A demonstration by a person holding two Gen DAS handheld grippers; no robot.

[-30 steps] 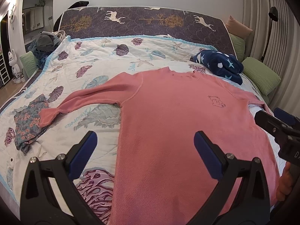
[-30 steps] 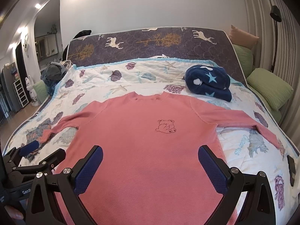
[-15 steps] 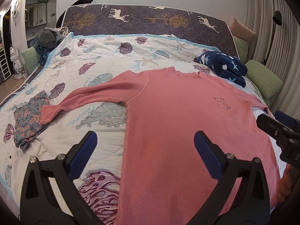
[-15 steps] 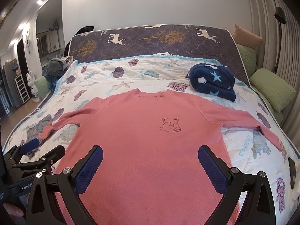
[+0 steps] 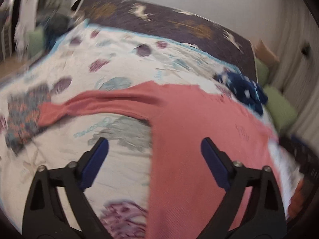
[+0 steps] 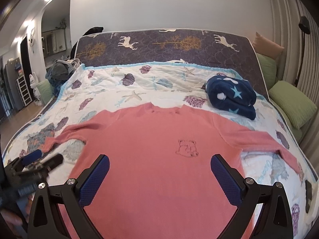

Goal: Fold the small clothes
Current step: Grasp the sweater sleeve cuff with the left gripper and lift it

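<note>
The pink shirt (image 6: 159,159) is spread flat on the bed (image 6: 139,83), unfolded. The left tool (image 5: 154,159) is closing with nothing gripped; the right tool (image 6: 159,176) is held wide and empty. A sleeve grasp is judged next.

Left wrist view smeared by motion throughout: deer-print mattress (image 5: 179,25) and floral garment (image 5: 24,111) at left edge lose their patterns. Pink sweater (image 5: 199,139) hem cut off by the bottom edge in both views. Left claw (image 6: 41,159) blurred at lower left of right wrist view, closing, jaws unreadable there.
</note>
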